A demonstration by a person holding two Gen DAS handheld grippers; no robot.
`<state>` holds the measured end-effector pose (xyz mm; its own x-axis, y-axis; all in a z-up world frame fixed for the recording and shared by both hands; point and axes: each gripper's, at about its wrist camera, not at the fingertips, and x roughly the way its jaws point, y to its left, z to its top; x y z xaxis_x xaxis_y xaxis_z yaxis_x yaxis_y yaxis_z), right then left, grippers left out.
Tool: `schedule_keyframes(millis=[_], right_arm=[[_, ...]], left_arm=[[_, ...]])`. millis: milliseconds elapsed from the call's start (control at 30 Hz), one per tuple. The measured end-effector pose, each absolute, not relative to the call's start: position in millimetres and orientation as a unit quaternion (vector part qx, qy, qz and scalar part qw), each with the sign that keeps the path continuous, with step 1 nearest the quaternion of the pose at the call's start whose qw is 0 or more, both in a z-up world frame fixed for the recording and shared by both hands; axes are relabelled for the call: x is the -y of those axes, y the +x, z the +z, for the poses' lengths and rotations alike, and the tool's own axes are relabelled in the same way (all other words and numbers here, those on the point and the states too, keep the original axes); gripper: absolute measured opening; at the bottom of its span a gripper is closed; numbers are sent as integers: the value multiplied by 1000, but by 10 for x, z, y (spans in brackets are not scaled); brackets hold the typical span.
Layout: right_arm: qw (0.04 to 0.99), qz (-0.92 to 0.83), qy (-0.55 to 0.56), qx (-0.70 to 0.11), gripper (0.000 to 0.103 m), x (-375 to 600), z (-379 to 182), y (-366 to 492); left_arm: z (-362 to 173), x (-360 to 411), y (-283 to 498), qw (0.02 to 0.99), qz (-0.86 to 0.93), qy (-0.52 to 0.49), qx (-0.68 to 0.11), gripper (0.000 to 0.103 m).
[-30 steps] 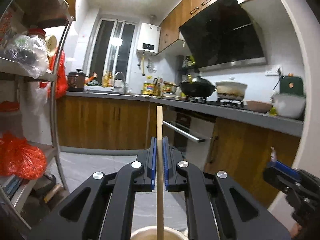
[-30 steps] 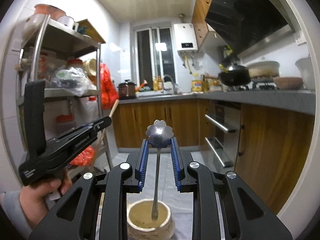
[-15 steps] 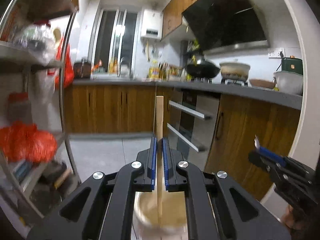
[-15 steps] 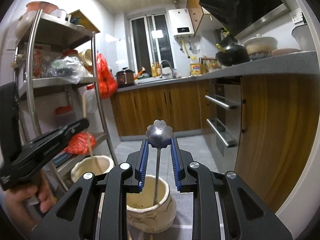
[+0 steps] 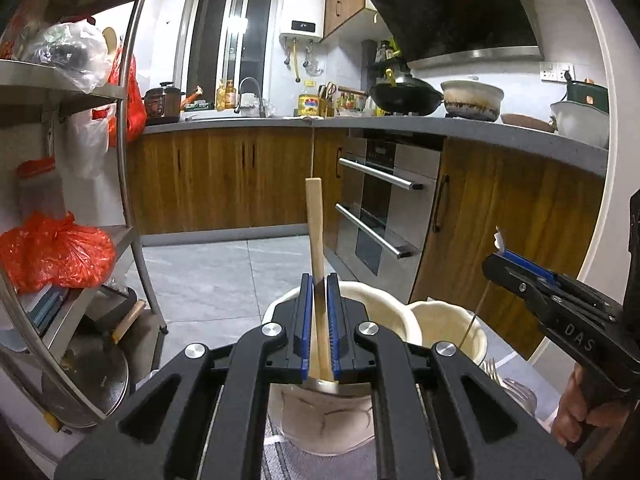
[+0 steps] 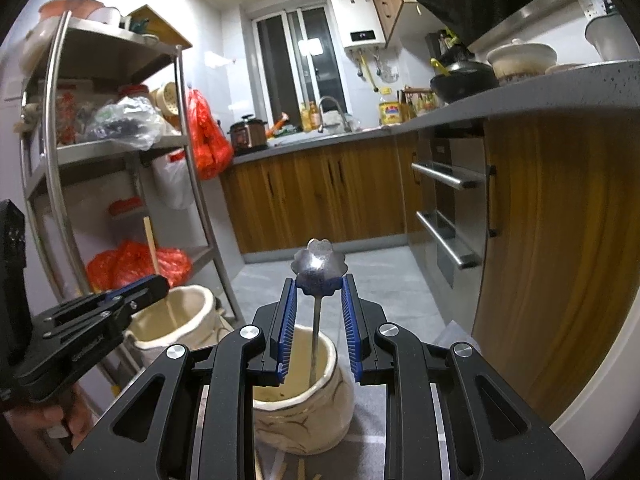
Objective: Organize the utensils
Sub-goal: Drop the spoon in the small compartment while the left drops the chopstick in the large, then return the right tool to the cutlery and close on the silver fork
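Observation:
My left gripper (image 5: 318, 286) is shut on a flat wooden stick (image 5: 314, 220) that stands upright, its lower end inside a cream ceramic jar (image 5: 320, 416). A second cream jar (image 5: 448, 328) stands just to the right. My right gripper (image 6: 318, 286) is shut on a metal spoon with a flower-shaped bowl (image 6: 319, 266); its handle points down into that jar (image 6: 300, 404). The left gripper (image 6: 132, 296) and its stick (image 6: 151, 246) show in the right wrist view over the other jar (image 6: 176, 320). The right gripper also shows in the left wrist view (image 5: 500, 256).
A steel shelf rack (image 5: 132, 184) with red bags (image 5: 56, 252) stands at the left. Wooden cabinets and an oven (image 5: 380, 216) line the right under a grey counter. Forks (image 5: 496, 376) lie by the jars. Chopsticks (image 6: 280, 472) lie on the mat.
Both grippers have come down toward the two jars. The stick's lower end now sits deeper in the left jar and the spoon handle reaches into the right jar.

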<state>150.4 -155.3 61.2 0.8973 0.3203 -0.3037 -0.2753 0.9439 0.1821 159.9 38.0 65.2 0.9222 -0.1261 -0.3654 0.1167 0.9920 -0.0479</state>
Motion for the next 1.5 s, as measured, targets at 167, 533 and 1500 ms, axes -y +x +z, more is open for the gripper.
schedule_keyframes(millis=[167,533,1500], right_arm=[[969,153,76,-178,24,1581,593,1544],[968,150,83,-182,40,1601,596,1527],[974,105,104,-171,98,2226,740,939]], left_arm=[[668,-400,1566,981,-52,-15,-187,33],[761,-396,1406,981,-47,-11,-186,61],[639,-360,630,980,-37,-11,-195,98]])
